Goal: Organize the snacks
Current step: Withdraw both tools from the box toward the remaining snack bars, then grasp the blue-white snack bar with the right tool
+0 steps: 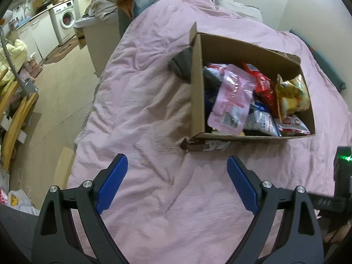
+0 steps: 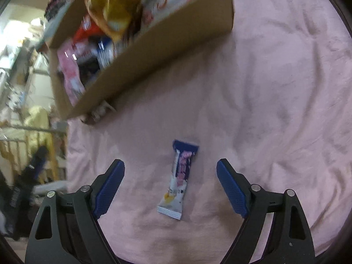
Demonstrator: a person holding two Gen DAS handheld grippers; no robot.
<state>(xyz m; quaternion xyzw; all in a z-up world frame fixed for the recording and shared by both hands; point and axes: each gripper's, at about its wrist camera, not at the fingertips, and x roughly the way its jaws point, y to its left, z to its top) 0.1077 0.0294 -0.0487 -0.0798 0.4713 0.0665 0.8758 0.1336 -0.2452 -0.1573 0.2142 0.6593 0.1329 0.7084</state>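
Bed: we see a pink sheet (image 1: 154,101) filling most of both views, wrinkled all over.
Box: our cardboard box (image 1: 197,88) sits on the sheet, right of centre in the left wrist view and in the upper left of the right wrist view, its top open.
Snacks in box: we make out a pink pack (image 1: 231,101) leaning on the left wall, a red bag (image 1: 264,88) behind it, a yellow bag (image 1: 292,94) at the right, and white packs low in the near corner; the right wrist view shows them blurred.
Packet under box: we see a brown wrapper (image 1: 204,146) sticking out from beneath the near edge, touching the box.
Left gripper (image 1: 177,182): our jaws are spread wide over bare sheet in the lower half of the frame, nothing between them, well short of the box.
Right gripper (image 2: 170,187): our jaws are spread, and the bar lies between them; the pads do not touch it.
Bar (image 2: 179,178): we see a small white and blue snack bar flat on the sheet, lower centre, lengthwise between the pads, apart from the box.
Room: a washing machine (image 1: 66,18) stands in the upper left of the left wrist view.
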